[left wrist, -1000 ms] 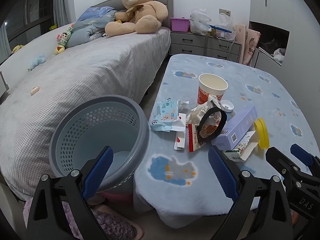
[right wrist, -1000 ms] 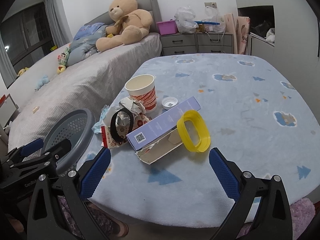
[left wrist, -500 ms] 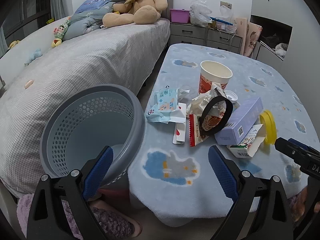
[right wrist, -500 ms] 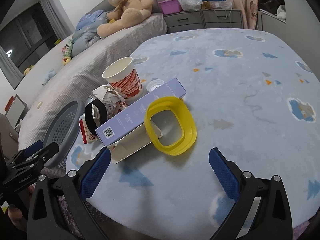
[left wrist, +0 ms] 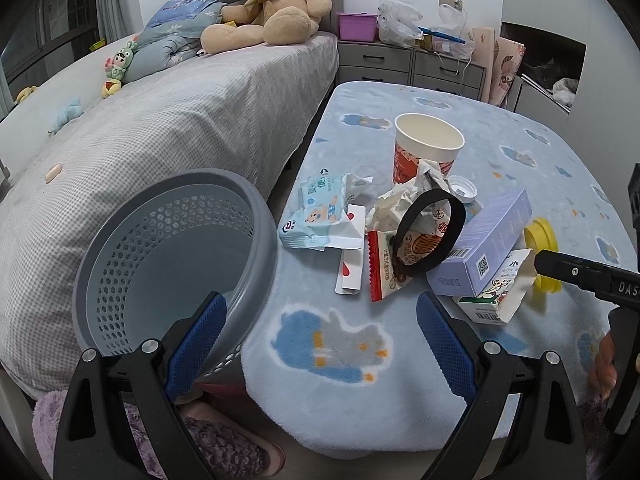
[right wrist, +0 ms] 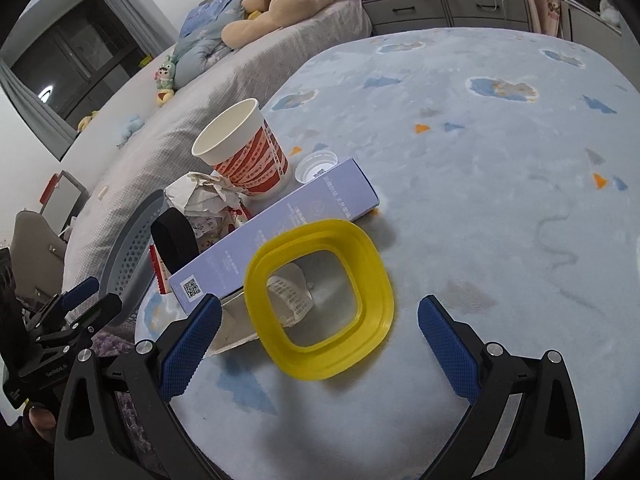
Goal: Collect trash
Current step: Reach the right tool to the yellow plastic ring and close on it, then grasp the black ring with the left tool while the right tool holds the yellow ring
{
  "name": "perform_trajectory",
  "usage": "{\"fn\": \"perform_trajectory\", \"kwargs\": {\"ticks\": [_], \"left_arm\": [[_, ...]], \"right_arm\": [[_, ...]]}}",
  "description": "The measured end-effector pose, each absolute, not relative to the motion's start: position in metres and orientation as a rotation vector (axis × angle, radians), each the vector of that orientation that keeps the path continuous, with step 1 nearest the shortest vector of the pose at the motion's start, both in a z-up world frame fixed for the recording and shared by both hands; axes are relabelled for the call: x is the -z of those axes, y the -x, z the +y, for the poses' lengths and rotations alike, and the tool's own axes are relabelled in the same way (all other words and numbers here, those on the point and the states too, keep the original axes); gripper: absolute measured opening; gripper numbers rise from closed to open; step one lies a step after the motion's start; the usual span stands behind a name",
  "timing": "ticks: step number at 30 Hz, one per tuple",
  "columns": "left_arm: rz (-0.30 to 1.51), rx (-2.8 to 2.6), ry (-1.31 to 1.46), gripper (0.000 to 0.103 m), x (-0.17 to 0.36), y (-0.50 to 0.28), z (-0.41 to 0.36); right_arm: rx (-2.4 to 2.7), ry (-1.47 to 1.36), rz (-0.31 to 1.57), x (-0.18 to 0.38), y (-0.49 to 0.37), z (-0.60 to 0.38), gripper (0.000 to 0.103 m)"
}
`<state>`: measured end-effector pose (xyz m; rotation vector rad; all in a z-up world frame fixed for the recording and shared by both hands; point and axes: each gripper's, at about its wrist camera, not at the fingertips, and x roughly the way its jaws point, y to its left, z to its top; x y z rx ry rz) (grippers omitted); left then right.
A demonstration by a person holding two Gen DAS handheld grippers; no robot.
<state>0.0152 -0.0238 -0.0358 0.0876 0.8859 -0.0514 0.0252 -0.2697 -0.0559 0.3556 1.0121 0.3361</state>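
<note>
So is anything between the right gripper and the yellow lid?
Nothing visible. The right gripper is open, and the yellow lid lies directly ahead between its fingers, leaning on the torn carton at its left.

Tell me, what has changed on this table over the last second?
The right tool moved in toward the yellow ring, which now sits just ahead of its open fingers. Nothing was gripped or released. The left tool stayed open near the grey basket; the paper cup and purple box did not move.

glossy yellow plastic lid (right wrist: 320, 304), fuzzy cloth tablecloth (right wrist: 500, 208)
</note>
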Motion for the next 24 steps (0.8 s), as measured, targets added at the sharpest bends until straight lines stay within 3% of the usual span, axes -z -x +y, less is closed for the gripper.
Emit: {"fn": "perform_trajectory", "kwargs": {"ticks": [7, 14, 24], "left_arm": [[0.886, 0.067, -0.090, 0.092, 0.037, -0.016, -0.029], [0.889, 0.095, -0.093, 0.092, 0.040, -0.013, -0.035], [0.902, 0.133, -0.081, 0.092, 0.044, -0.010, -0.040]], "right_arm": [[-0.396, -0.369, 1.038, 0.064, -0.040, -0.274, 0.095], [-0.457, -0.373, 1.024, 0.060, -0.039, -0.271, 0.072], [-0.335, -0.349, 0.963, 0.051, -0.018, -0.276, 0.072]]}}
